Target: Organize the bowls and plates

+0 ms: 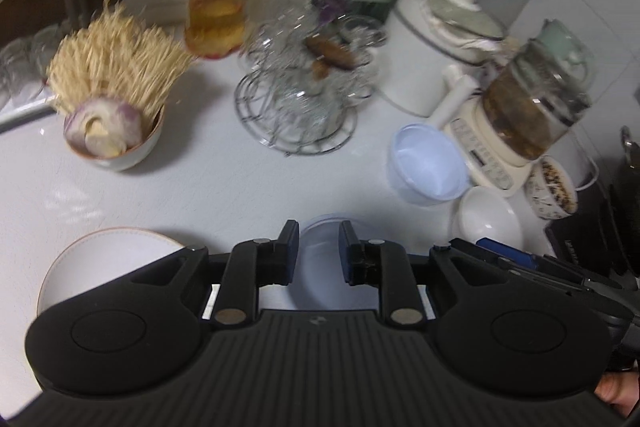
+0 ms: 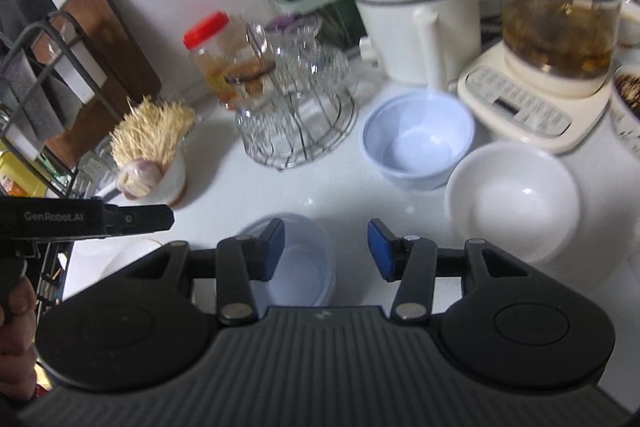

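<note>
On the white counter a pale blue bowl (image 1: 320,267) lies just under my left gripper (image 1: 319,239), whose jaws stand open over it. It also shows in the right wrist view (image 2: 304,259), under the left finger of my right gripper (image 2: 326,243), which is open and empty. A white plate (image 1: 104,263) lies at the near left. A second pale blue bowl (image 1: 426,171) (image 2: 418,143) and a white bowl (image 1: 490,219) (image 2: 514,201) sit to the right.
Behind stand a wire rack of glasses (image 1: 304,95), a red-lidded jar (image 1: 218,3), a bowl of toothpicks and garlic (image 1: 112,99), a white pot (image 2: 416,19), a glass kettle on its base (image 2: 556,27) and a patterned cup (image 1: 552,191). A dish rack (image 2: 36,99) stands at the left.
</note>
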Demonstrator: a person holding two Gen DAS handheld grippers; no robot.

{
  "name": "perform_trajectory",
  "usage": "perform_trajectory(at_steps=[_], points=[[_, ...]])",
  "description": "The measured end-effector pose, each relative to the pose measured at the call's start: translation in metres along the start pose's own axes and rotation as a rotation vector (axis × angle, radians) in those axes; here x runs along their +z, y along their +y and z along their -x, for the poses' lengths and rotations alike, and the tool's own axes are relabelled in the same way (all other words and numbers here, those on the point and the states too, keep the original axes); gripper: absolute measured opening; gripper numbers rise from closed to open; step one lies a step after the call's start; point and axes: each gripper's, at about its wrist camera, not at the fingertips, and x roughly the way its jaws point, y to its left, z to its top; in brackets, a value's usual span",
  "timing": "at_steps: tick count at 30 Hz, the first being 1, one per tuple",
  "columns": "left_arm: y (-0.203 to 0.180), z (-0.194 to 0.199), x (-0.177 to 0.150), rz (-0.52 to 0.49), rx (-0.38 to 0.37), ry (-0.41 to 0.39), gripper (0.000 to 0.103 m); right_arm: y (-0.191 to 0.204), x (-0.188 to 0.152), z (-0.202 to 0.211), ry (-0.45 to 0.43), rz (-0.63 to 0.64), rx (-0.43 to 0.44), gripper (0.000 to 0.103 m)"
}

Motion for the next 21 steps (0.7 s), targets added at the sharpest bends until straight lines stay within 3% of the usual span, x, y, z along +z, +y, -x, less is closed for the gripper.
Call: perform_trajectory(at_steps=[10, 21], points=[[-0.034, 0.022, -0.005, -0.058, -0.053, -0.052, 0.025, -0.008, 0.000, 0.043, -0.104, 0.010, -0.053, 0.050], [-0.077, 0.009, -0.008, -0.128, -0.118, -0.028, 0.025, -0.035, -0.009, 0.074, -0.163, -0.018, -0.145, 0.050]])
